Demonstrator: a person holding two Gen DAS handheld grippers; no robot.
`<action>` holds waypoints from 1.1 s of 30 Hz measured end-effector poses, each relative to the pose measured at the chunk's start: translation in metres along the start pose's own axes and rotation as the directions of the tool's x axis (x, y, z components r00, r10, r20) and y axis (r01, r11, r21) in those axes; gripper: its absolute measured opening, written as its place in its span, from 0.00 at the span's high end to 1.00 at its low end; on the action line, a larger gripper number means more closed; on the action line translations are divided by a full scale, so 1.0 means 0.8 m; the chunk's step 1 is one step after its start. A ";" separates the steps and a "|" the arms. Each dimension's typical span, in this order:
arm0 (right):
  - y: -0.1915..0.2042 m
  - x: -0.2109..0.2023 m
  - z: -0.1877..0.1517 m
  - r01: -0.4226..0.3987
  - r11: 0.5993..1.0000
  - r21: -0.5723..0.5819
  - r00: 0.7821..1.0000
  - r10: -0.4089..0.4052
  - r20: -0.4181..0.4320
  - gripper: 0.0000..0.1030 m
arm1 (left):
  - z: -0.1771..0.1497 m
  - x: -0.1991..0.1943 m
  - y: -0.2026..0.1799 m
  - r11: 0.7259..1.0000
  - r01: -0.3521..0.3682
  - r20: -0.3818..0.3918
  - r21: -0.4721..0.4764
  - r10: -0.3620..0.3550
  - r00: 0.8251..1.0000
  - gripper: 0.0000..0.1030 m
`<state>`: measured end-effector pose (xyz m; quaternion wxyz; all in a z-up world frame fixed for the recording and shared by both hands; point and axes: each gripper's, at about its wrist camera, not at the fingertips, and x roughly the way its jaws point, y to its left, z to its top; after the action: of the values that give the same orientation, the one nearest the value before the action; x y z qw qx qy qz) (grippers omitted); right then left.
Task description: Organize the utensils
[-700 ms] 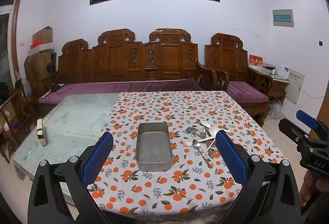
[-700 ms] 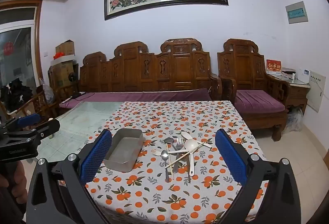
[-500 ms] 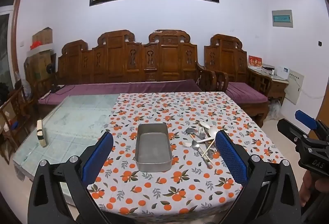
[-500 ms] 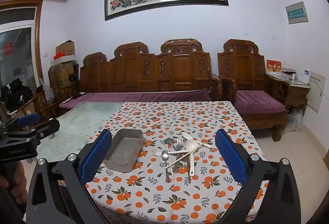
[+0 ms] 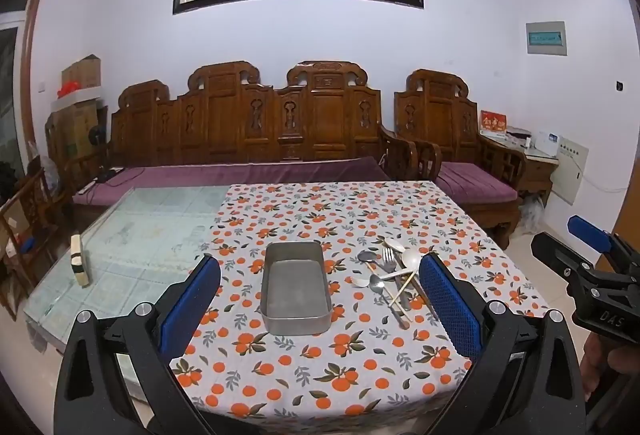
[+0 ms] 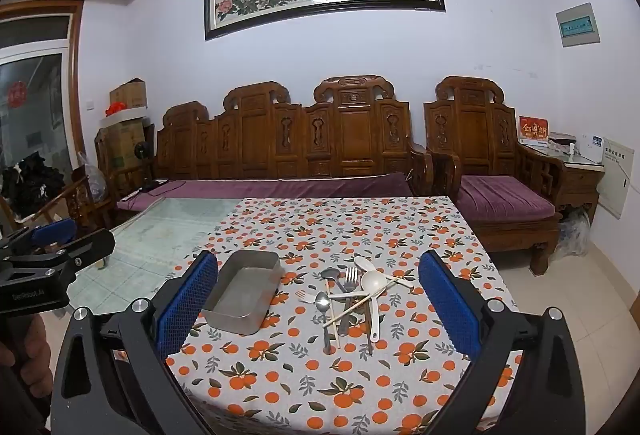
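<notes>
Nothing had been picked up yet — this looked like the approach, before any first grasp. The left gripper (image 5: 320,291) and the right gripper (image 6: 318,291) both hung short of the near edge of the table (image 5: 160,227), jaws spread wide with nothing between them. The metal tray (image 5: 295,285) sat empty on the orange-patterned tablecloth (image 5: 320,375), and the utensils (image 6: 352,295) lay in a crossed heap just to its right: a white spoon (image 6: 372,283), a fork (image 6: 351,277), a steel spoon (image 6: 322,301) and pale chopsticks (image 6: 358,305) overlapping one another. To my eye the next move called for the right gripper, which faced the heap more squarely, to come down on one piece lying on top — probably the white spoon — and close across its handle without dragging the others. Against the frames a moment earlier almost nothing differed: the tray and the heap lay the same, the jaws were as wide, and the left view sat only a shade closer in.
</notes>
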<state>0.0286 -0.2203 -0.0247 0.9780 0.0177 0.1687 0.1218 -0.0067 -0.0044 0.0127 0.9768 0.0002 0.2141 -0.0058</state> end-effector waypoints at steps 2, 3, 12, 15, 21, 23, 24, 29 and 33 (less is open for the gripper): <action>0.000 0.000 0.000 -0.001 1.000 0.001 1.000 0.001 -0.001 0.02 | -0.001 0.000 0.000 1.000 0.000 0.002 -0.001 0.000 1.000 0.06; 0.000 0.000 0.000 -0.001 1.000 0.001 1.000 0.001 -0.001 0.02 | -0.001 0.000 0.000 1.000 0.000 0.001 -0.001 0.000 1.000 0.06; 0.000 0.000 0.000 -0.001 1.000 0.002 1.000 0.001 -0.002 0.02 | -0.003 0.001 -0.001 1.000 0.000 0.001 0.000 0.000 1.000 0.06; 0.000 0.000 0.000 -0.001 1.000 0.003 1.000 0.001 -0.002 0.02 | -0.003 0.000 -0.001 1.000 0.000 0.003 0.000 0.000 1.000 0.06; 0.000 0.001 0.000 -0.001 1.000 0.003 1.000 0.001 -0.002 0.02 | -0.003 0.000 0.000 1.000 0.000 0.002 0.000 0.000 1.000 0.06; 0.000 0.001 0.000 -0.002 1.000 0.004 1.000 0.002 -0.003 0.02 | -0.003 0.000 0.000 1.000 0.001 0.003 0.000 -0.001 1.000 0.06; 0.000 0.001 0.000 -0.002 1.000 0.004 1.000 0.002 -0.002 0.02 | -0.003 0.000 0.000 1.000 0.001 0.002 0.000 -0.001 1.000 0.06; 0.000 0.001 0.000 -0.002 1.000 0.004 1.000 0.002 -0.003 0.02 | -0.004 0.000 0.000 1.000 0.000 0.002 0.000 0.000 1.000 0.06; 0.000 0.001 -0.001 -0.002 1.000 0.004 1.000 0.002 -0.003 0.02 | -0.004 0.000 0.000 1.000 0.000 0.002 0.000 0.000 1.000 0.06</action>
<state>0.0290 -0.2201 -0.0253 0.9776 0.0195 0.1702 0.1223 -0.0076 -0.0044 0.0098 0.9771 0.0000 0.2129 -0.0057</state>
